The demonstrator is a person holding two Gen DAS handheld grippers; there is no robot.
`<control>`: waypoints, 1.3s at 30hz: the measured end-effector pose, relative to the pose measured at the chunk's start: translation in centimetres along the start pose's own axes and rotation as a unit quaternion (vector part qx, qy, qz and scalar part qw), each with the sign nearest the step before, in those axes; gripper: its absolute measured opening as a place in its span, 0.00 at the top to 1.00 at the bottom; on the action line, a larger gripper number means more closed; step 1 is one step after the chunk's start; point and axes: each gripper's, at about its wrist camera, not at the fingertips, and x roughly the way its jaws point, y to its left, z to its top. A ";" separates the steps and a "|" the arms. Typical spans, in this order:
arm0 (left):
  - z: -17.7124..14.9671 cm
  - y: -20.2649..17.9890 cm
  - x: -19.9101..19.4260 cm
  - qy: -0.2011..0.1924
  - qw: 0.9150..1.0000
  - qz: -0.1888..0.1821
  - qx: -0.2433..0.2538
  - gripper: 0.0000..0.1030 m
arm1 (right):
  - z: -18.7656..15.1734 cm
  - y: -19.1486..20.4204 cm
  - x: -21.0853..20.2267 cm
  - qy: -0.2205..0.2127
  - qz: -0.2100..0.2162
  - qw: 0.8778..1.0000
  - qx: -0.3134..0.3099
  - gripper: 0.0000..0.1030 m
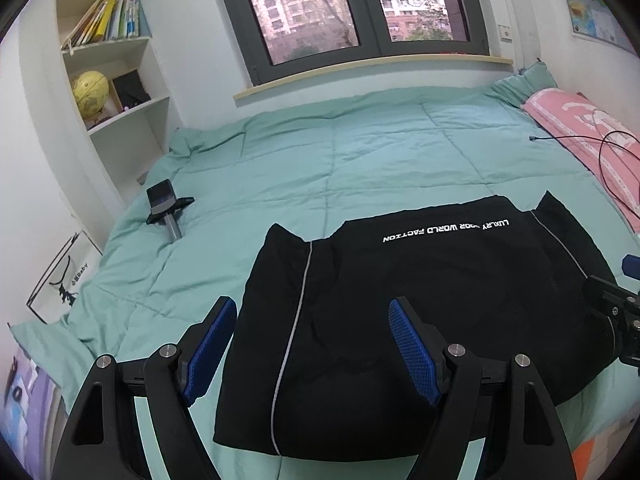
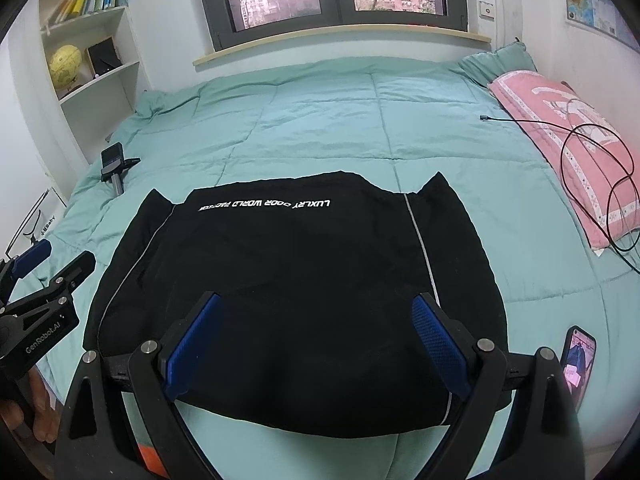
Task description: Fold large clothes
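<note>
Blue-padded left tongs point(image 1: 310, 344) wide open, right tongs point(image 2: 320, 340) open over black garment point(image 2: 296, 280)

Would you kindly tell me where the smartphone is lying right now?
In the right wrist view, the smartphone lies on the green quilt at lower right, just right of the black garment.

Daylit window point(image 1: 360, 8), white bookshelf point(image 1: 116, 80)

Soft window point(image 1: 360, 8) daylight, fisheye-warped edges
</note>
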 end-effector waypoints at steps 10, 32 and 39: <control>-0.4 0.2 0.4 0.003 1.000 -0.006 0.006 0.23 | -0.2 0.3 0.6 0.008 -0.001 1.000 -0.001 0.06; -0.5 1.2 2.2 0.017 1.000 -0.014 0.005 0.23 | -0.6 1.8 1.6 0.020 -0.003 1.000 -0.016 0.06; -0.5 1.1 2.8 0.020 1.000 -0.014 0.006 0.23 | -0.5 1.4 2.1 0.025 -0.003 1.000 -0.012 0.06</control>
